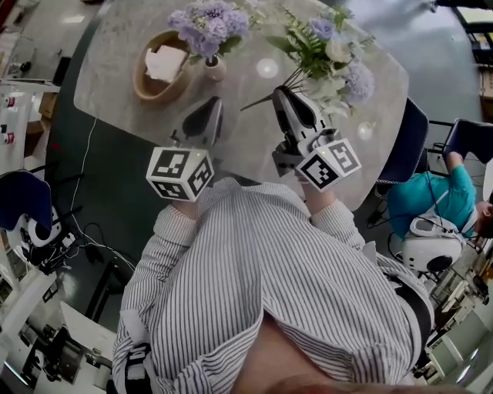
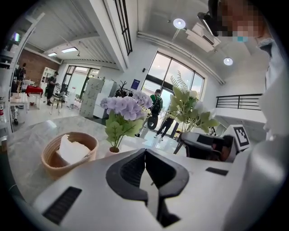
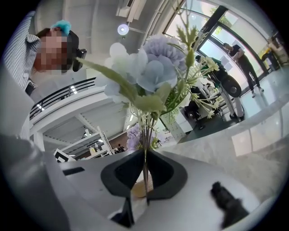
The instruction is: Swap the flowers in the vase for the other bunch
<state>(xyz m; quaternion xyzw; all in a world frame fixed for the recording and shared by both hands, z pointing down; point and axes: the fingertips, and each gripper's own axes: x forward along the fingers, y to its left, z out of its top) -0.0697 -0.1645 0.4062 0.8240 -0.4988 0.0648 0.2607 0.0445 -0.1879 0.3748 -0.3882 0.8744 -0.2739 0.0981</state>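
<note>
Purple flowers [image 1: 206, 23]: seated in small vase [image 1: 215, 71] on tabletop [image 1: 246, 81], just beside basket [image 1: 146, 86].

Head view: left tongs [image 1: 212, 104] just short of vase, carrying nothing. Right tongs [image 1: 282, 92] off to the side with replacement bunch [image 1: 327, 54], blooms over the tabletop, apart from vase.

Left gripper view: left tongs [image 2: 145, 150] pressed together, nothing between. Purple flowers [image 2: 124, 108] and vase [image 2: 113, 149] ahead, a bit left of the tong line. Need to spread before going in. Suggest aiming at the stalks right above the vase mouth, below the leaves, not at the blooms. Then pull straight up to avoid tipping the vase. Looks small and light, so likely to drag along.

Right gripper view: right tongs [image 3: 145, 155] pinching the replacement bunch [image 3: 153, 72] low on its stems [image 3: 145, 135], blooms upright above. Looks a sound grip. Best to hold off to the side until vase emptied. Worth watching for green fronds snagging the purple heads.
</note>
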